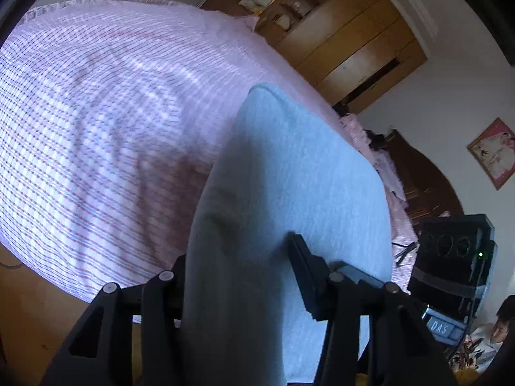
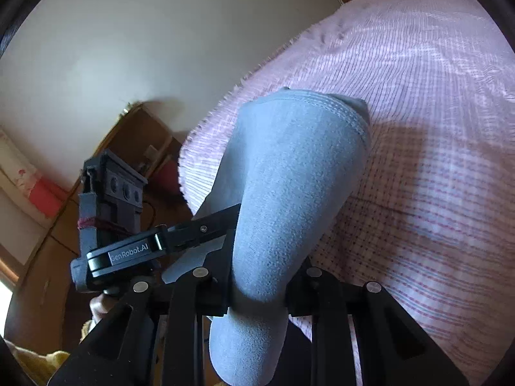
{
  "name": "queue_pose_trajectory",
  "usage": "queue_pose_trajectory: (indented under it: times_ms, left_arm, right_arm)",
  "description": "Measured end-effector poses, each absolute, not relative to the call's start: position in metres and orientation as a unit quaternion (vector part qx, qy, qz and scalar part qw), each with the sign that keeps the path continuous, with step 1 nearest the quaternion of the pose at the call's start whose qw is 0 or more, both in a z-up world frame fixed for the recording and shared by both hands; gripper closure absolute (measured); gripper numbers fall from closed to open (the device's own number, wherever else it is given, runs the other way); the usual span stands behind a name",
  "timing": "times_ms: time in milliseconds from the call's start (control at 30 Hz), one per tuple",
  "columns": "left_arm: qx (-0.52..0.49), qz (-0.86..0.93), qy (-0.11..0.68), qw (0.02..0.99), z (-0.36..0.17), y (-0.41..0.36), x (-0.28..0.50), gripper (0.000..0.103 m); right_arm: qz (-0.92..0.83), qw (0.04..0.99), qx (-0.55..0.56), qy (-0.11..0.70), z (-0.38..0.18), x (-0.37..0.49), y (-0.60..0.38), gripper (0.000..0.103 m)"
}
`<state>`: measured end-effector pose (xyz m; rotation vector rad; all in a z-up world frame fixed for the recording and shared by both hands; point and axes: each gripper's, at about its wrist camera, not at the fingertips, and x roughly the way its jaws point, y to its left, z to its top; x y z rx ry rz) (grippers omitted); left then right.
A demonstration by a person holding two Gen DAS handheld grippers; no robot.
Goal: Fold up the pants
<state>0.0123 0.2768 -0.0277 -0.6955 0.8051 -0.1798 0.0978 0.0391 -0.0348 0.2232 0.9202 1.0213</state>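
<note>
Grey pants (image 1: 289, 193) held up above the bed, over a pink checked bedspread (image 1: 96, 128). Left gripper (image 1: 238, 267) closed on a thick fold of the fabric, cloth pressed between both black fingers (image 1: 302, 257). Right gripper (image 2: 257, 286) also clamped on the pants (image 2: 289, 177), with a stitched hem at the far end, hanging just above the bedspread (image 2: 434, 128). In the right wrist view, the left gripper (image 2: 225, 222) seen from the side, gripping the same cloth. Wooden wardrobe (image 1: 347, 41) behind the bed.
</note>
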Motion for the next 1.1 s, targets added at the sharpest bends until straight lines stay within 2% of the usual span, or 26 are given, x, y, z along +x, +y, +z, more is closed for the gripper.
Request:
queue_pose_trajectory:
  times_ms: [233, 633, 1100]
  left_arm:
    - [-0.304, -0.122, 0.378, 0.866, 0.009, 0.204, 0.033, 0.053]
    - [-0.229, -0.19, 0.411, 0.862, 0.039, 0.074, 0.093, 0.054]
    - [-0.177, -0.196, 0.451, 0.853, 0.021, 0.004, 0.138, 0.054]
  right_arm:
    - [0.457, 0.78, 0.112, 0.412, -0.004, 0.097, -0.023, 0.087]
    - [0.407, 0.801, 0.152, 0.412, 0.024, 0.12, -0.153, 0.087]
    - [0.398, 0.791, 0.174, 0.431, 0.013, 0.16, -0.225, 0.087]
